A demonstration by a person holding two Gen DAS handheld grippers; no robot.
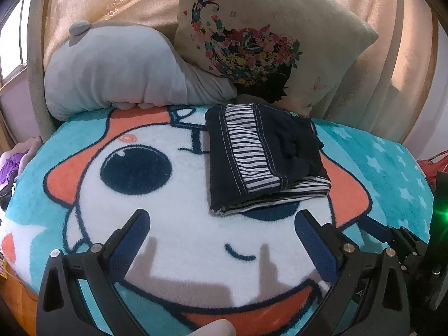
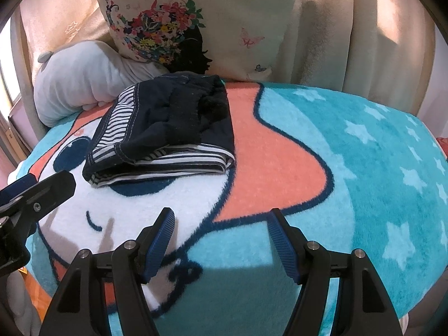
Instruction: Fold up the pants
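Both tools, left tool (image 1: 222,218) and right tool (image 2: 221,218), hang wide open and empty at frame bottom; pants (image 1: 263,158) sit folded mid-frame on the blanket (image 1: 182,190), so folding looks done.

A floral cushion (image 1: 268,36) leans beside a grey plush (image 1: 117,67) (both on the cartoon blanket (image 2: 350,168)).

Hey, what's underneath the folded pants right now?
The folded pants lie on the cartoon blanket, covering part of its dark blue eye and orange patch. Anything hidden between the folded layers cannot be seen.
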